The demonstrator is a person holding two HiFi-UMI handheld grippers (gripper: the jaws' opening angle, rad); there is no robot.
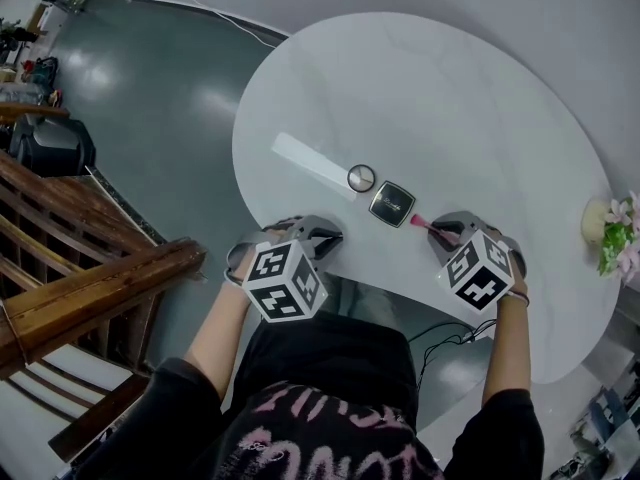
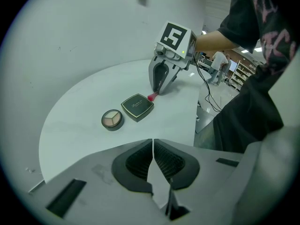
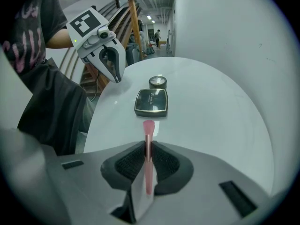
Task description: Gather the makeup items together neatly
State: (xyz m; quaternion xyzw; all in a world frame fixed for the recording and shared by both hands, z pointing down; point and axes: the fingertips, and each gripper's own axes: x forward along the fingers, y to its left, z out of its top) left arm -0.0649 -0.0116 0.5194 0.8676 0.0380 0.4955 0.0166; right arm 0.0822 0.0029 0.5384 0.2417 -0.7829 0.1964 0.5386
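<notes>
A pink makeup brush [image 3: 148,139] is pinched between the pads of my right gripper [image 3: 148,154], its bristle tip pointing at a square black compact [image 3: 151,102]. In the head view the brush [image 1: 428,226] sticks out of the right gripper [image 1: 447,234] just right of the compact [image 1: 391,204]. A small round eyeshadow compact [image 1: 361,178] lies to the left of the square one. My left gripper [image 1: 322,238] is shut and empty near the table's front edge, its jaws [image 2: 153,154] pressed together. From the left gripper view the round compact [image 2: 112,119] and square compact [image 2: 137,107] lie side by side.
The white oval table [image 1: 450,98] carries a long white strip [image 1: 312,163] left of the round compact and a flower pot [image 1: 612,230] at its right edge. A wooden stair railing [image 1: 80,278] stands at the left. A black cable [image 1: 445,343] hangs below the table's front edge.
</notes>
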